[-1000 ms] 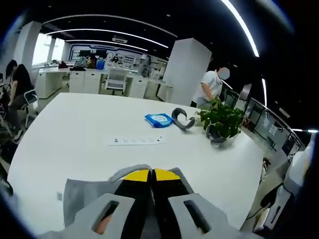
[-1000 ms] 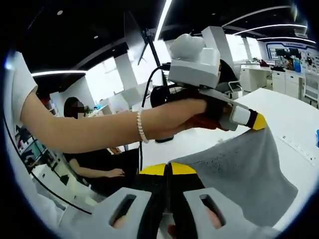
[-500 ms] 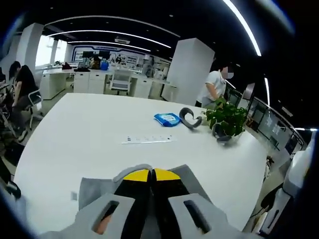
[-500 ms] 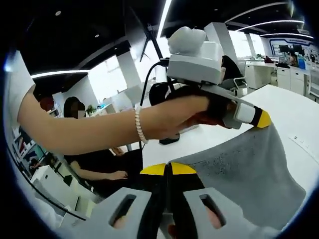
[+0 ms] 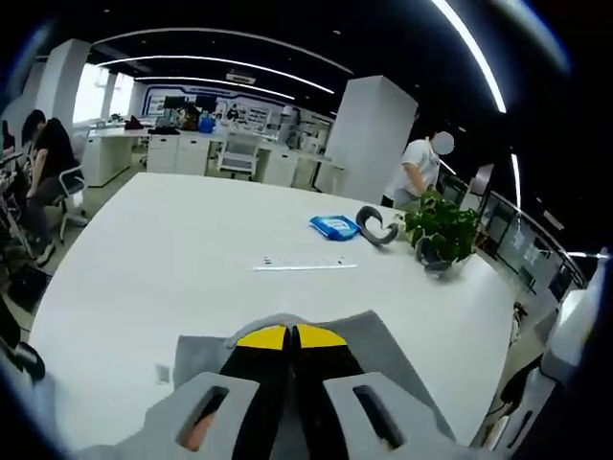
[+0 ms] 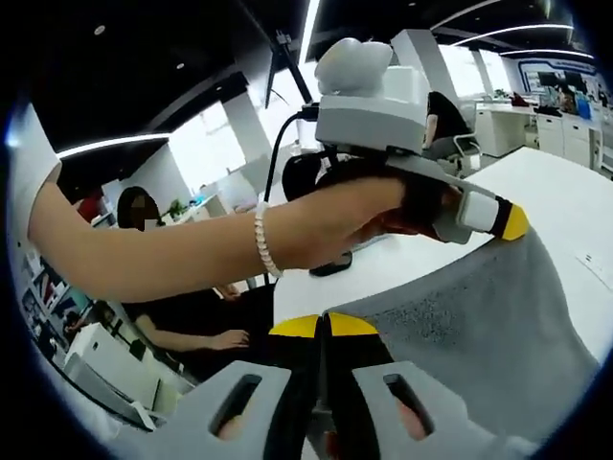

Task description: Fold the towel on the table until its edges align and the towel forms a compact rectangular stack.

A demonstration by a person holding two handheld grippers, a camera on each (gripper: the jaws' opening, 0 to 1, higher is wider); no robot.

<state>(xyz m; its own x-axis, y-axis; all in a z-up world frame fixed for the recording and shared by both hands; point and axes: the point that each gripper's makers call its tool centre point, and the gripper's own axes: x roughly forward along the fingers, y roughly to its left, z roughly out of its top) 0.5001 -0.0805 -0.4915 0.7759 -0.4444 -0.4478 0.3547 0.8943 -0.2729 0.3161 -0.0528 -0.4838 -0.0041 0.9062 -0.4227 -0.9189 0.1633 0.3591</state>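
A grey towel [image 6: 469, 335] hangs stretched between the two grippers above the white table [image 5: 172, 249]. My right gripper [image 6: 323, 326] is shut on one top corner of it. My left gripper [image 5: 291, 336] is shut on the other corner, and grey cloth [image 5: 383, 359] spreads out below its yellow tips. In the right gripper view the left gripper [image 6: 512, 225] comes in from the left, held by a hand with a bead bracelet [image 6: 261, 254], its yellow tip pinching the towel's far corner.
On the table's far side lie a white power strip [image 5: 305, 263], a blue packet [image 5: 333, 226], a grey curved object [image 5: 377, 227] and a potted plant [image 5: 442, 235]. People sit at desks nearby [image 6: 182, 331], and one stands behind the plant [image 5: 419, 168].
Both grippers have risen slightly with the towel, still shut on it. The table items sit farther off in the left gripper view, and the other gripper looms larger in the right gripper view.
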